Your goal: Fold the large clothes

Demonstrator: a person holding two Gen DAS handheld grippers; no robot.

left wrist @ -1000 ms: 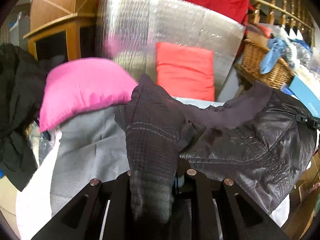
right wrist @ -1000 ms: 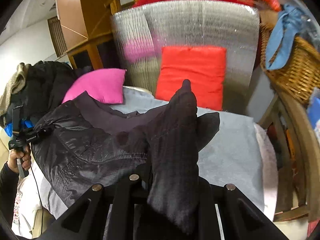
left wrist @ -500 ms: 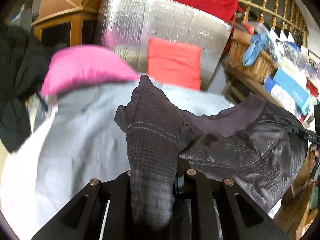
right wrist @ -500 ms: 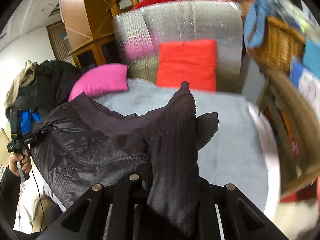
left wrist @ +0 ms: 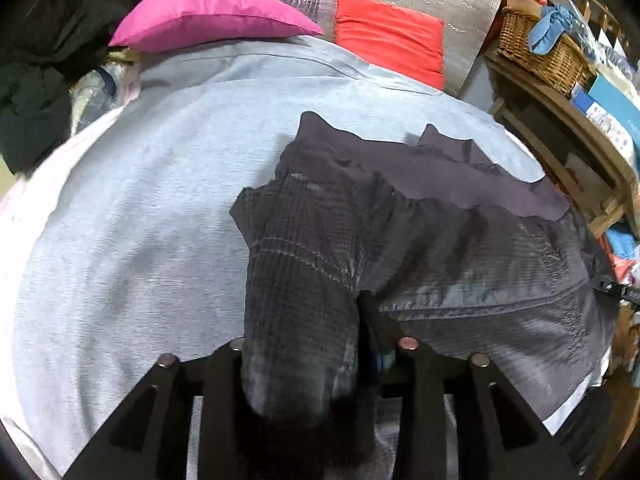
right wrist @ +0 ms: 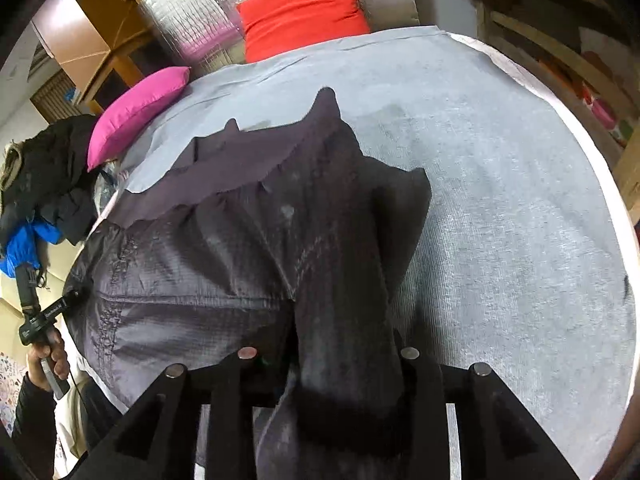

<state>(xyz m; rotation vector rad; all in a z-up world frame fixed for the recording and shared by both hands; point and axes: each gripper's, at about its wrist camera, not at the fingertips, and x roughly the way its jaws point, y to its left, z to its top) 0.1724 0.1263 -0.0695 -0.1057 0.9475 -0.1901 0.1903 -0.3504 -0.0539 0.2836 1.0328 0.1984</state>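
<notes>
As our two grippers' jaws have just been opening, the left gripper (left wrist: 320, 344) and right gripper (right wrist: 328, 354) each still have a fold of the dark jacket (left wrist: 460, 280) between them, pads apparently slack. Beyond, at 12 o'clock, the jacket lies on the grey sheet (left wrist: 140, 220); farther, pink (left wrist: 208, 16) and red (left wrist: 392, 40) cushions.

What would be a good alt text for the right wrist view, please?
A dark jacket lies on a grey sheet, a bunch of its fabric between the fingers of the right gripper, whose jaws have just been opening. Pink and red cushions lie behind.
</notes>
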